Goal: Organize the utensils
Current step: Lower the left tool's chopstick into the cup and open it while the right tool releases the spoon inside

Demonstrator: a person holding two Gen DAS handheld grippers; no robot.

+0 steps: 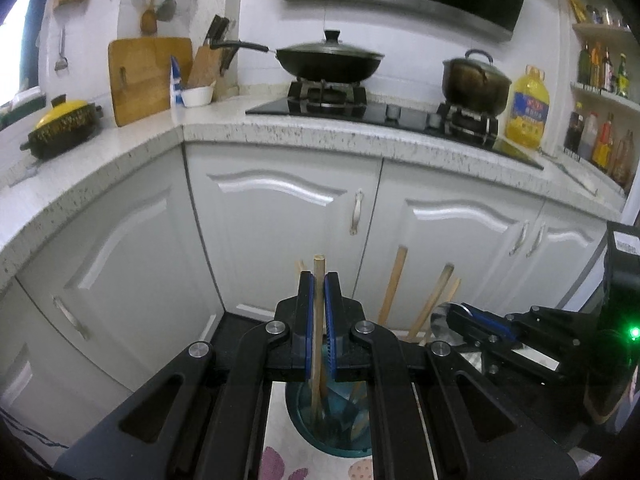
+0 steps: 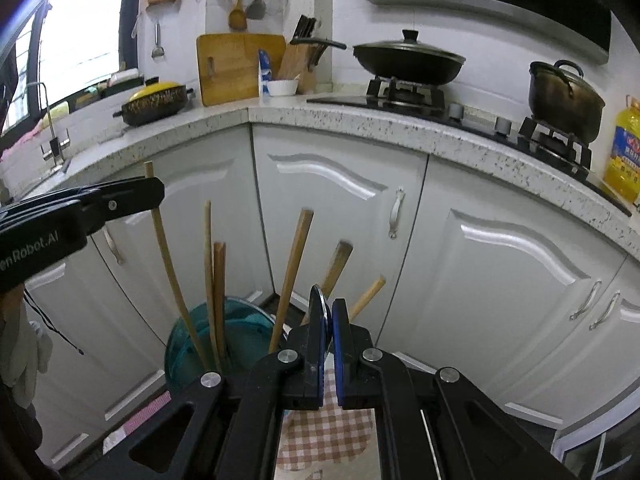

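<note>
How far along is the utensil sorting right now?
Partly done: several wooden utensils already stand in the teal holder. In hand: the left claw is shut on a wooden stick directly over the holder, and the right claw is shut on a metal utensil beside it. Left: drop both in. No other loose utensils are in view, so I cannot tell whether more remain.

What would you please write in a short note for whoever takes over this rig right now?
Left gripper: shut on a wooden stick, its lower end inside the teal holder.
Right gripper: shut on a metal utensil, beside the holder, not yet in it.
Done: several wooden utensils stand in the holder.
Left: release the stick, then put the metal utensil in.
</note>
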